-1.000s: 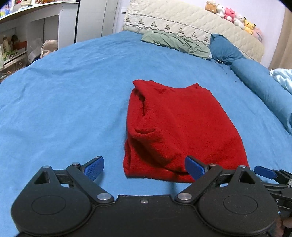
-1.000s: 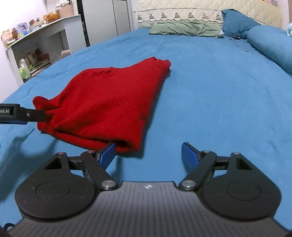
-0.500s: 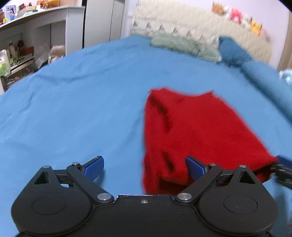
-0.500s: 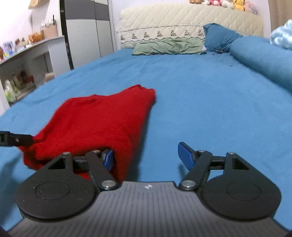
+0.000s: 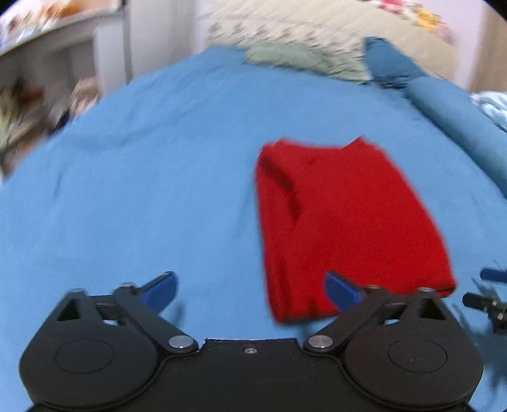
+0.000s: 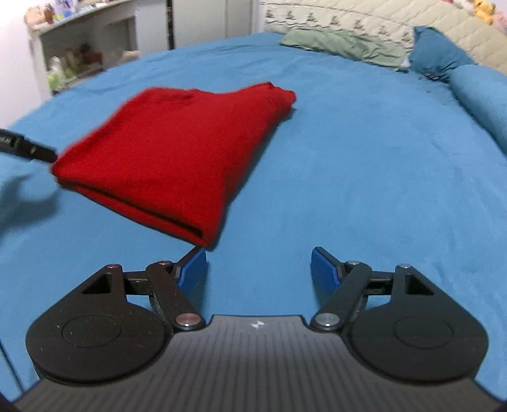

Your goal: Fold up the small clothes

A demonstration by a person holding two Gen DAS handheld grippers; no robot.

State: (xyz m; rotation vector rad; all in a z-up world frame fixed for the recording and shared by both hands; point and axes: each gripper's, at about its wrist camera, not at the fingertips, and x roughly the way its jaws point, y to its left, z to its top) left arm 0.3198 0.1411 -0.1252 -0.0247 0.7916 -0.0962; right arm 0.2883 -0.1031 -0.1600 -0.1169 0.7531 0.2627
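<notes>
A blue bed sheet [image 6: 364,177] fills both views, with a padded headboard [image 6: 364,22] and pillows behind. My left gripper [image 5: 250,290] has its jaws opening, nothing but sheet between them; its right pad sits in front of the red garment's near edge. My right gripper [image 6: 258,267] is opening too, empty, its left pad just below the garment's nearest corner. The red garment [image 6: 177,142] lies folded into a compact stack on the sheet. A second ago it looked rumpled and looser; now its edges are squarer, so I judge this fold finished. Any writing nearby is too blurred to read.
</notes>
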